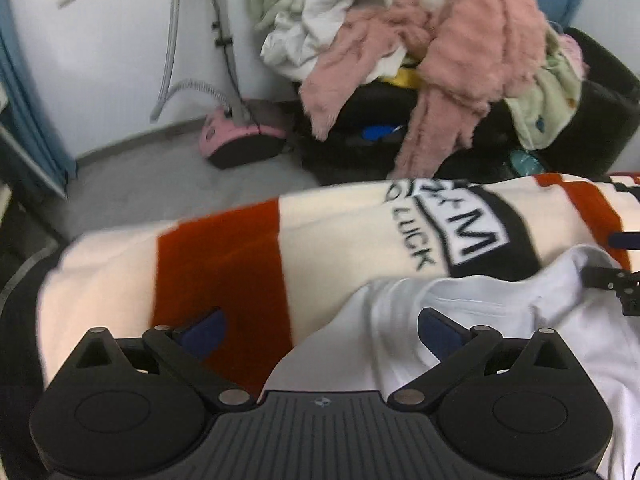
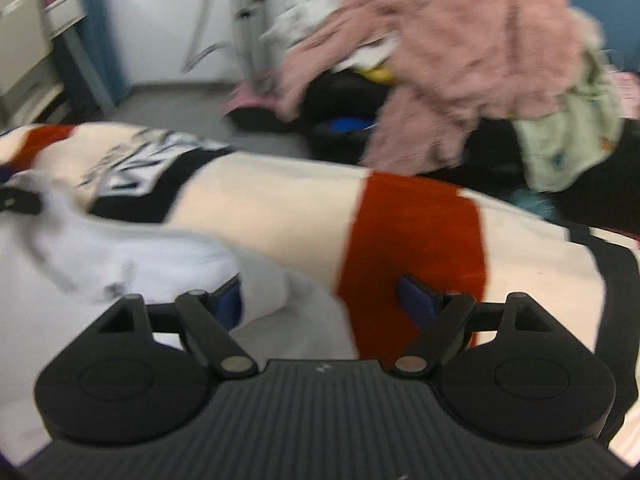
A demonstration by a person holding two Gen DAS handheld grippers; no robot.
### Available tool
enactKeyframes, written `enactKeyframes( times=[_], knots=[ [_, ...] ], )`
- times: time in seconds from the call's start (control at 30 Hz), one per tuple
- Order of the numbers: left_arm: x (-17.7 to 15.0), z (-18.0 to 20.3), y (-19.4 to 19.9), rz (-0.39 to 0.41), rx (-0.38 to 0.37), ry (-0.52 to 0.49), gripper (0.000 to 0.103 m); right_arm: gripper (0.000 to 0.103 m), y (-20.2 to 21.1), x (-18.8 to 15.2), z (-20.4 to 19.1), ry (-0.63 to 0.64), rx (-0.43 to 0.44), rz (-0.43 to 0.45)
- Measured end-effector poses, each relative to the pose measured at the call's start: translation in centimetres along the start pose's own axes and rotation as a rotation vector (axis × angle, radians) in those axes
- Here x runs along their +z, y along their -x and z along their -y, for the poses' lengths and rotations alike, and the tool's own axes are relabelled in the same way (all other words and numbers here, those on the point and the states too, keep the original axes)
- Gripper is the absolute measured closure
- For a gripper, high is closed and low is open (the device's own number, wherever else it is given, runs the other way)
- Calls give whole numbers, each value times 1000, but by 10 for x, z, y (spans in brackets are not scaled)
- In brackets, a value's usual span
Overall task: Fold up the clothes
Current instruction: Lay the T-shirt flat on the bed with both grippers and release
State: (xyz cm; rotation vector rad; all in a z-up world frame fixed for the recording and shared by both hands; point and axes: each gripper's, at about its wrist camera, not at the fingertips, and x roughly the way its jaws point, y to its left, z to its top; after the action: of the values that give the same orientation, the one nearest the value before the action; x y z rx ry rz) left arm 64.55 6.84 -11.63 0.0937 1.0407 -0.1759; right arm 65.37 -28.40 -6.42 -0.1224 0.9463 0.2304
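Note:
A white garment (image 1: 480, 320) lies crumpled on a cream, red and black blanket (image 1: 320, 232) that covers the work surface. My left gripper (image 1: 320, 330) hovers open over the garment's left edge, blue pads wide apart and nothing between them. In the right wrist view the white garment (image 2: 120, 256) spreads to the lower left, blurred. My right gripper (image 2: 320, 300) is open above the garment's right edge, where it meets the blanket's red stripe (image 2: 412, 240). The other gripper's black body (image 1: 616, 284) shows at the right edge of the left wrist view.
A heap of pink, white and pale green clothes (image 1: 420, 40) sits on a black chair or bin (image 1: 360, 120) beyond the blanket. A pink garment steamer (image 1: 240, 140) with a hose stands on the grey floor by the white wall. Blue curtains (image 1: 36, 112) hang at the left.

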Motion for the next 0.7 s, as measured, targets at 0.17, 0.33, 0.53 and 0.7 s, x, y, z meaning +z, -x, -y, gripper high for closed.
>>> enactKeyframes(
  times=[0.17, 0.33, 0.53, 0.7],
  knots=[
    [-4, 5, 52, 102, -11, -2, 0, 20, 32, -6, -11, -14, 61, 48],
    [-40, 20, 120, 223, 3, 32, 0, 20, 90, -35, -32, -61, 13, 182],
    [-131, 59, 221, 332, 27, 64, 0, 20, 184, -100, -55, -121, 10, 327],
    [-212, 93, 309, 416, 46, 91, 0, 20, 259, -169, -79, -128, 9, 399]
  ],
)
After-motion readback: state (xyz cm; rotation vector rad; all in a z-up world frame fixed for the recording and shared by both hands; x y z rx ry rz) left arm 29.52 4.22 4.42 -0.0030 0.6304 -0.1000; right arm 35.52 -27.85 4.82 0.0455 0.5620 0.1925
